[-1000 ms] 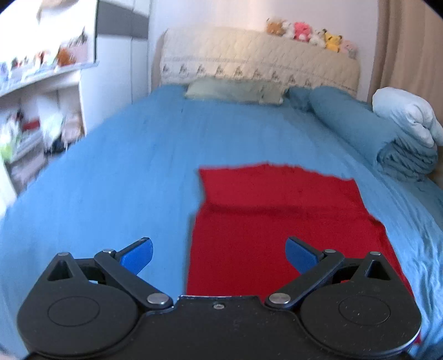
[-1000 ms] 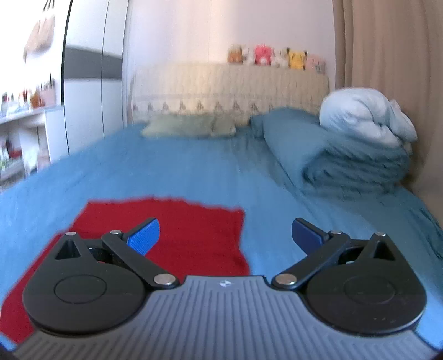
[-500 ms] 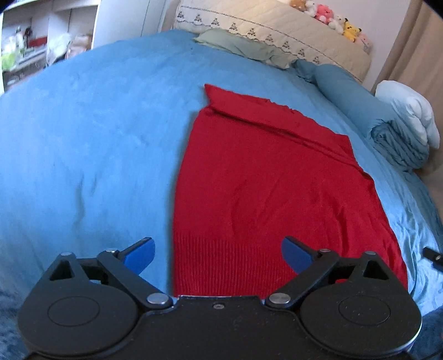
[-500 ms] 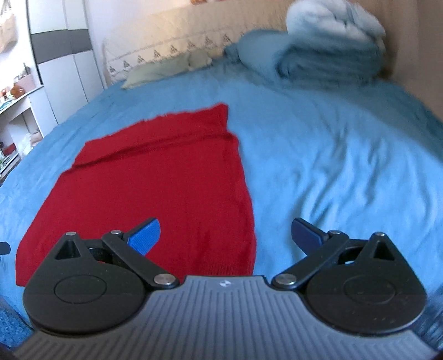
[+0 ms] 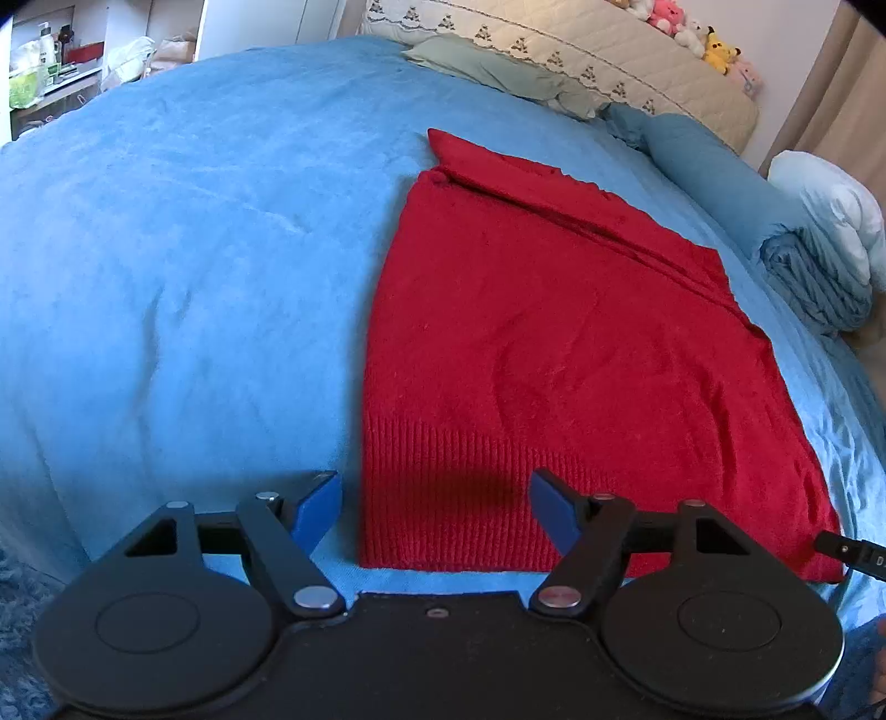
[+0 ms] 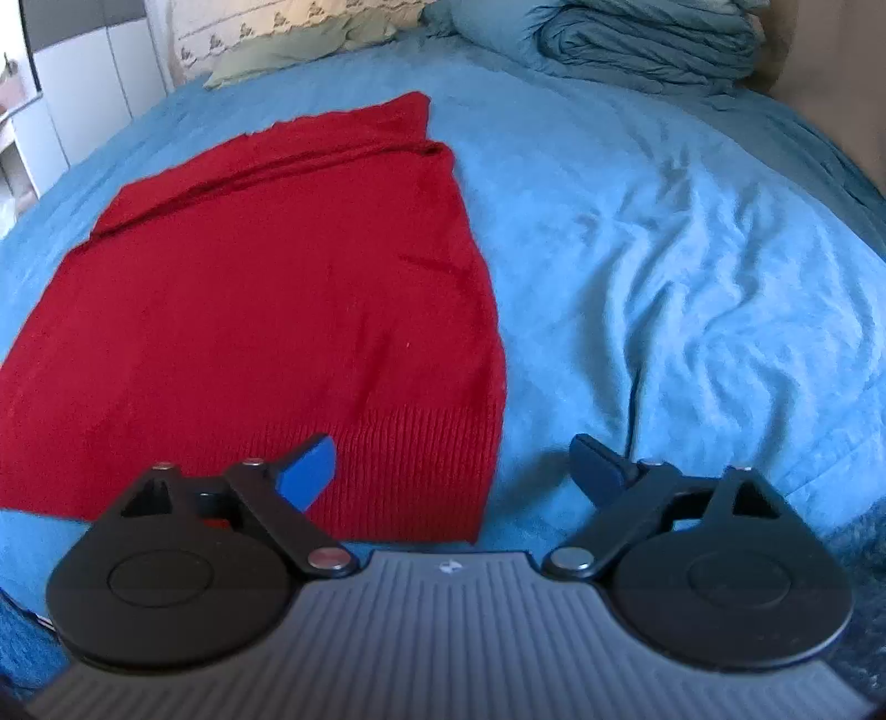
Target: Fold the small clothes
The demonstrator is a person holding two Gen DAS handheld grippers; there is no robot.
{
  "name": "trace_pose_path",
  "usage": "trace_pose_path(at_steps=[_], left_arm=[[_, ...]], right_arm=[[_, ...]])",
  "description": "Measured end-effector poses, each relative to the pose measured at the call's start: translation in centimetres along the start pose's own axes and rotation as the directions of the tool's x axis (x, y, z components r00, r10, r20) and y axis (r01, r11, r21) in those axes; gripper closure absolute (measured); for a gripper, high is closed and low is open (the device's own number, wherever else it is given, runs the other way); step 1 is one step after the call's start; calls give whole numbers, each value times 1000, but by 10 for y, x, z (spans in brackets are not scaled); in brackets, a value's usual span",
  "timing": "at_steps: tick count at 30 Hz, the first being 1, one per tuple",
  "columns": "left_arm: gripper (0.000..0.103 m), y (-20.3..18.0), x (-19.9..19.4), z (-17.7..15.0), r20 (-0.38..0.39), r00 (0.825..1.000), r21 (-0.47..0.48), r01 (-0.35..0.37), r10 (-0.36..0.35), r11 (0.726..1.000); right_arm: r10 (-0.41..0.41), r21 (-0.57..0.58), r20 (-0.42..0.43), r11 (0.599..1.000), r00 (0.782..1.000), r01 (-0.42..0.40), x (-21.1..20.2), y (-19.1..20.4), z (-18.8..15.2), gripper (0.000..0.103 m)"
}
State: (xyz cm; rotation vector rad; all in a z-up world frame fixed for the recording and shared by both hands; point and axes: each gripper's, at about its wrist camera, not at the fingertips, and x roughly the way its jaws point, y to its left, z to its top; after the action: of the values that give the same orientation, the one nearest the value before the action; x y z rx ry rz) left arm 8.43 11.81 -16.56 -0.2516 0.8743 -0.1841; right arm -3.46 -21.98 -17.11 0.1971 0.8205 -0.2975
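Garment: a red knitted sweater [image 5: 554, 343], with a ribbed hem band, lies flat on my blue bedspread [image 5: 183, 266]; its far end is folded over into a narrow strip, and its hem faces me near the bed's near edge.
Left gripper: my black two-finger left gripper [image 5: 436, 507] with blue pads is over the hem's left corner. The jaws are closing but still apart; the left pad is over bare bedspread just beside the sweater's edge, the right pad over the ribbing. The corner lies between them, and neither pad presses on it.
Right gripper: my black right gripper [image 6: 453, 466] with blue pads stands wide apart over the hem's right corner. Its left pad is over the ribbed band, its right pad over blue bedspread. Nothing is clamped.
Other gripper in view: a dark tip of it shows at the right edge of my left camera's view.
Far side: a folded blue duvet [image 6: 637, 44], a pale green pillow [image 5: 487, 69], a cream quilted headboard [image 5: 581, 50] with small plush toys [image 5: 692, 27] along its top.
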Motion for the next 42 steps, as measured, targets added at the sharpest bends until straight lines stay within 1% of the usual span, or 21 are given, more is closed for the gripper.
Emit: trace_pose_path(at_steps=[2,4,7,9,10,12,13,15,16,18,19,20,21,23,25,27,30,34,38,40,42], left_arm=[[26,0,2,-2,-8,1000,5,-1,1,1000],[27,-1,2,-4,-14,1000,15,-6,6,1000],[35,-1,3,-4,-20,1000,20,-14,15,1000],[43,1,3,-5,-26,1000,8,-6,6,1000],[46,2,3,-5,-28,1000,2,-1,1,1000],[56,2,3,-5,-33,999,-4,-1,1,1000],[59,2,3,-5,-35,999,-5,0,0,1000],[75,2,3,-5,-39,999,-11,4,-5,1000],[79,2,3,-5,-42,999,-14,2,-3,1000],[90,3,3,-4,-49,999,-24,7,-8,1000],[92,2,3,-5,-49,999,-26,9,-11,1000],[94,2,2,-4,-50,999,-30,11,-13,999],[95,3,2,-4,-52,999,-34,14,-16,999],[96,3,-1,-3,-52,998,-42,17,-19,999],[97,2,-7,0,-42,999,-52,23,-25,998],[97,0,-16,3,-19,999,-55,37,-38,998],[98,-5,-30,13,17,996,-79,83,-82,993],[98,-13,-47,41,75,989,-108,137,-129,985],[98,-23,-57,88,164,972,-128,193,-171,973],[98,-28,-54,118,200,963,-148,212,-181,966],[98,-33,-44,150,226,958,-155,215,-177,964]], right_arm=[[7,2,-16,1000,1000,-7,3,0,-1,4],[18,23,-26,1000,999,-18,4,-2,-1,5],[21,29,-49,999,999,-19,6,-2,0,7],[26,32,-53,999,998,-24,6,-3,-1,10],[31,32,-55,999,998,-30,5,-3,-1,14],[41,29,-57,999,998,-39,5,-2,-1,17],[43,28,-56,999,997,-42,5,-1,-2,21],[47,27,-53,999,997,-45,3,0,-2,25],[48,26,-52,999,998,-46,2,0,-2,28],[51,28,-47,998,998,-50,1,-1,-2,33],[53,30,-45,998,998,-52,0,-1,-2,38],[54,31,-42,998,998,-53,0,-2,-2,47],[56,31,-41,998,998,-55,0,-2,-1,53],[71,38,-37,997,997,-70,-2,-3,-1,72],[80,47,-29,996,996,-79,-5,-3,1,77],[94,64,-15,994,995,-93,-10,-5,4,78],[134,91,22,987,991,-135,-23,-8,13,79],[204,122,103,969,974,-216,-45,-12,40,79],[256,113,178,954,950,-278,-61,-11,88,79],[274,119,208,946,939,-303,-62,-11,116,79],[294,142,234,933,927,-331,-56,-12,150,79]])
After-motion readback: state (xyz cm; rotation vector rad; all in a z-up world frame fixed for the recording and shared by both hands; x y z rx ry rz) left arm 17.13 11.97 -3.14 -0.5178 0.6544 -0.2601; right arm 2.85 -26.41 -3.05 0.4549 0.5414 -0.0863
